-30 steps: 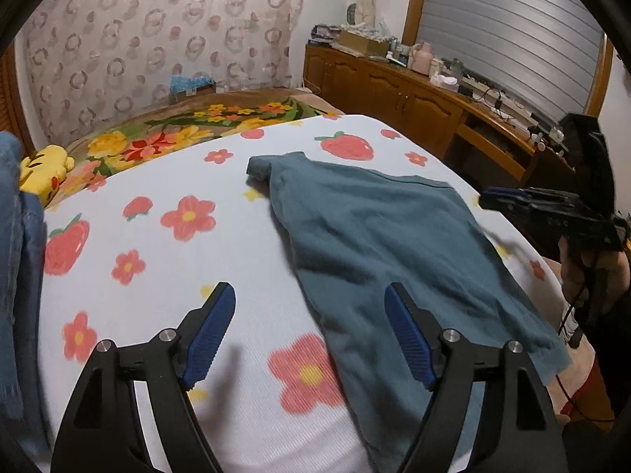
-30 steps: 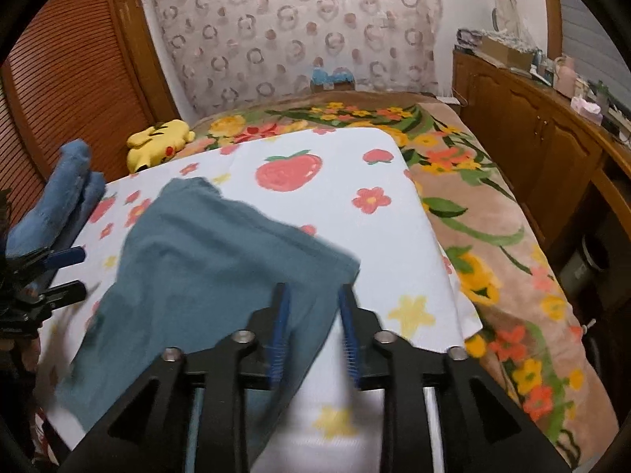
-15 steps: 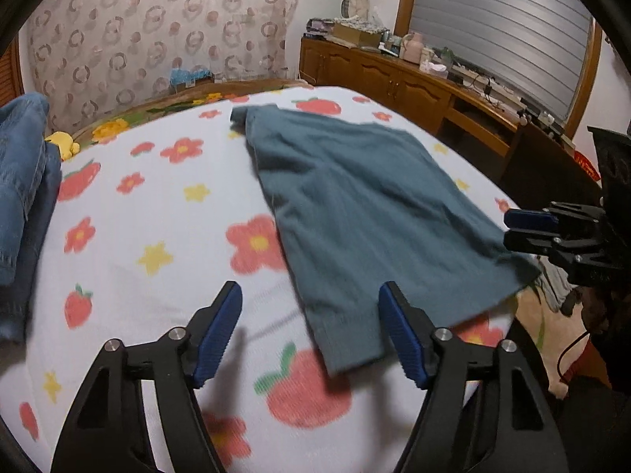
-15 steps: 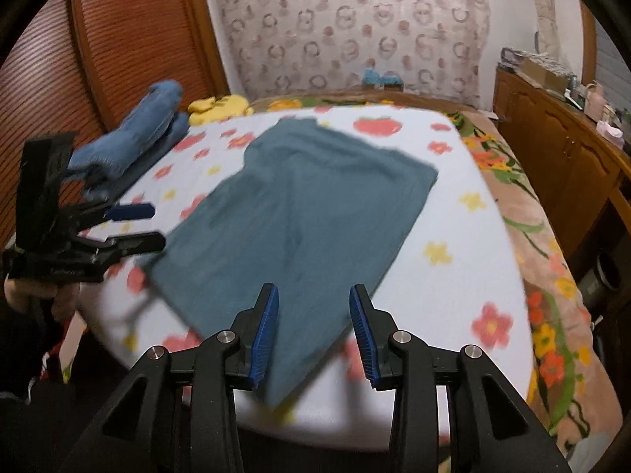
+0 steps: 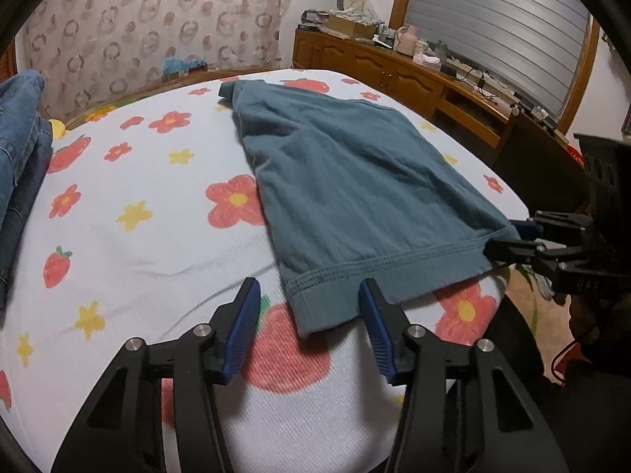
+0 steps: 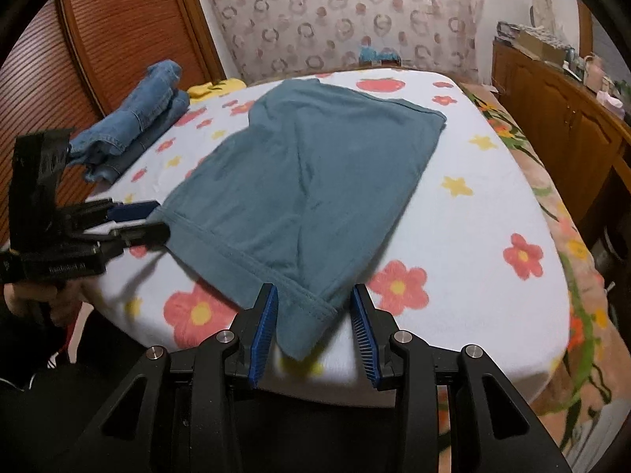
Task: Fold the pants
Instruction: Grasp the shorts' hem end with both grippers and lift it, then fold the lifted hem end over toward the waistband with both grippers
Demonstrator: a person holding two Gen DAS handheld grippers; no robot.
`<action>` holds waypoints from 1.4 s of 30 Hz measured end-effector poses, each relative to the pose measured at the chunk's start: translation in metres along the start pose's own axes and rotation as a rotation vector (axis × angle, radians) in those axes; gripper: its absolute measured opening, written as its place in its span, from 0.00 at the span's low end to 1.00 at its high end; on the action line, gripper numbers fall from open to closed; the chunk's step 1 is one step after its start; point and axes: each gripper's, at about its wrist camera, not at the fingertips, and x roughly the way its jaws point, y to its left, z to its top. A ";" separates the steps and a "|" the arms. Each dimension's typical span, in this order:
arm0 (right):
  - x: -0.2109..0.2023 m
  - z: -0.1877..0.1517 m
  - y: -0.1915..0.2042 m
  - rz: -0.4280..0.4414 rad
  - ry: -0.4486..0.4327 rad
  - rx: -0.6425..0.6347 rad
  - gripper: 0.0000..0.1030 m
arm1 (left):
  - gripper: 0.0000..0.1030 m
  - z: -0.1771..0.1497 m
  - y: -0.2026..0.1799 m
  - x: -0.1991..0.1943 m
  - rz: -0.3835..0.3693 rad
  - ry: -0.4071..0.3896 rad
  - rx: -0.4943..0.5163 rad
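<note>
Teal pants (image 5: 347, 181) lie flat on the flowered bed sheet, their stitched hem at the near edge; they also show in the right wrist view (image 6: 315, 181). My left gripper (image 5: 309, 327) is open, its blue pads either side of the hem's left corner. My right gripper (image 6: 313, 315) is open, its pads either side of the hem's right corner. Each gripper shows in the other's view, the right one (image 5: 508, 240) and the left one (image 6: 154, 218), level with the hem's ends.
A pile of folded blue jeans (image 6: 134, 118) lies at the bed's left, with a yellow plush toy (image 6: 213, 87) beside it. A wooden sideboard (image 5: 398, 75) with clutter runs along the right. The floral bedspread (image 6: 572, 244) hangs over the right edge.
Both grippers have dropped and closed in on the near hem of the pants. The right gripper has opened wider. The pants lie as before.
</note>
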 end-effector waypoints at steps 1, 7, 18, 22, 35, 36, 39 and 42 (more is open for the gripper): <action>0.001 0.000 0.001 0.005 -0.009 -0.001 0.39 | 0.43 -0.001 0.000 0.000 -0.007 0.000 -0.001; 0.008 0.001 0.007 0.011 -0.036 -0.034 0.19 | 0.18 -0.001 -0.003 -0.004 -0.028 -0.020 0.008; -0.060 0.067 0.016 0.066 -0.221 -0.107 0.12 | 0.10 0.062 -0.012 -0.087 -0.020 -0.234 0.037; -0.101 0.092 0.026 0.083 -0.310 -0.139 0.12 | 0.10 0.089 -0.018 -0.134 -0.010 -0.335 0.058; -0.124 0.152 0.040 0.129 -0.328 -0.211 0.12 | 0.10 0.139 0.010 -0.173 0.077 -0.415 0.044; -0.117 0.161 0.038 0.131 -0.328 -0.211 0.12 | 0.10 0.145 0.016 -0.169 0.085 -0.416 0.033; -0.098 0.195 0.036 0.127 -0.345 -0.218 0.12 | 0.10 0.162 0.036 -0.170 0.112 -0.436 0.005; -0.088 0.215 0.036 0.149 -0.373 -0.220 0.12 | 0.10 0.168 0.045 -0.177 0.127 -0.461 -0.009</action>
